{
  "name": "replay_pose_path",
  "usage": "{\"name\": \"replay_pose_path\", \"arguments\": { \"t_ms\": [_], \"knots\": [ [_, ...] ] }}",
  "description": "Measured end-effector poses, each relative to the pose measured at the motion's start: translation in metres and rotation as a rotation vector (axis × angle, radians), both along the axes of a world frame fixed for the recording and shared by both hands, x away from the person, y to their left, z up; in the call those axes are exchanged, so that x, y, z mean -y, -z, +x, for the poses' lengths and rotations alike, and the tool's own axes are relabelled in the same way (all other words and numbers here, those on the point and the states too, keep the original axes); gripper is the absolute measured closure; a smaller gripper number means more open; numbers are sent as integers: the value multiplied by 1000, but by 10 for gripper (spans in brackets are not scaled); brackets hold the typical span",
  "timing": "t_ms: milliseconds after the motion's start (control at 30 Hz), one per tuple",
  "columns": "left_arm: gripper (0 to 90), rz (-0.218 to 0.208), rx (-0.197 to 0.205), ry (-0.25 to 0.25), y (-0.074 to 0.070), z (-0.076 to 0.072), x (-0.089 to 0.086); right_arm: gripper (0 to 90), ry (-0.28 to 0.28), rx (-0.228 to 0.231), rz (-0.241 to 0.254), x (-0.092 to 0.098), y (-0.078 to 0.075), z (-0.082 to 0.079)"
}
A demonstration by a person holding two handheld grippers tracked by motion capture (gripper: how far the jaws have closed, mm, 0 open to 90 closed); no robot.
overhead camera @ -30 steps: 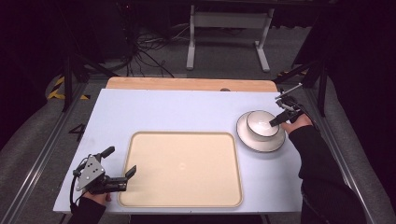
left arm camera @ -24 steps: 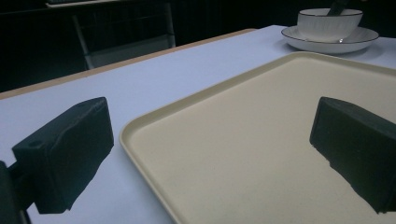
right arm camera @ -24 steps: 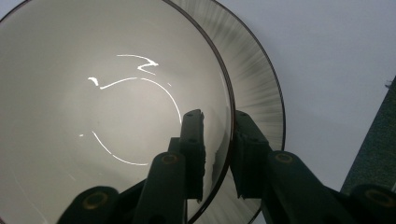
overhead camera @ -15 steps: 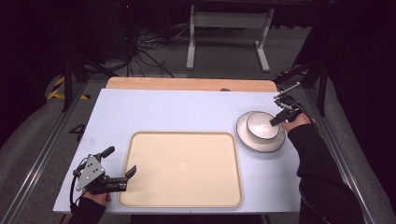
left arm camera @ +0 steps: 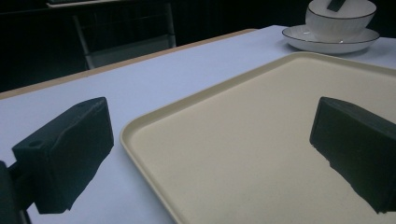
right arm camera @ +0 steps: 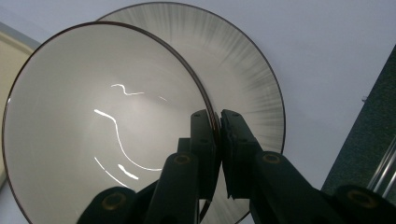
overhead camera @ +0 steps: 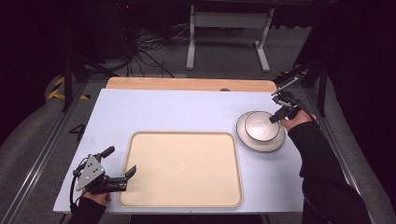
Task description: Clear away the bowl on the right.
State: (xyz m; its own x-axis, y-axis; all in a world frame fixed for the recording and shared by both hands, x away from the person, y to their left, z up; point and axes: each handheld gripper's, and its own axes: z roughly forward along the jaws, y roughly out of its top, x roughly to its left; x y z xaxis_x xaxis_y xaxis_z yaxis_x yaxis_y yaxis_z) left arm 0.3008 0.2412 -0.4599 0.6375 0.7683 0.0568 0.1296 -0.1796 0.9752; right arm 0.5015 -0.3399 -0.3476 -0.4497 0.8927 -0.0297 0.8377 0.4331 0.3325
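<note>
On the right side of the pale blue table top [overhead camera: 177,112] I log one white ceramic bowl with a thin dark rim [overhead camera: 259,126], sitting in a white ribbed saucer plate [overhead camera: 276,143], near the far right edge of the work area. My right gripper [right arm camera: 217,122] is clamped on the bowl's rim, one jaw inside the wall and one outside; its jaws have just been closing onto that rim. My left gripper [overhead camera: 122,163] rests at the near left corner with jaws apart and nothing between them, straddling the near left edge of the large cream rectangular plastic tray [overhead camera: 140,196]. Tray: vacant, centre of table. Progress, as I judge it: grasp secured, bowl apparently just starting off the plate; carrying it leftward and setting it on the tray remains outstanding.
</note>
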Motion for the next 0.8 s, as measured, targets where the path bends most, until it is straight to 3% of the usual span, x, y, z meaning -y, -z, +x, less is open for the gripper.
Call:
{"name": "replay_pose_path", "arguments": {
  "t_ms": [467, 800],
  "knots": [
    [2, 0, -3, 0, 0, 0, 0, 840, -49, 23, -3, -14, -34, -9],
    [1, 0, -3, 0, 0, 0, 0, 839, -97, 26, -8, -35, -52, -17]
  ]
}}
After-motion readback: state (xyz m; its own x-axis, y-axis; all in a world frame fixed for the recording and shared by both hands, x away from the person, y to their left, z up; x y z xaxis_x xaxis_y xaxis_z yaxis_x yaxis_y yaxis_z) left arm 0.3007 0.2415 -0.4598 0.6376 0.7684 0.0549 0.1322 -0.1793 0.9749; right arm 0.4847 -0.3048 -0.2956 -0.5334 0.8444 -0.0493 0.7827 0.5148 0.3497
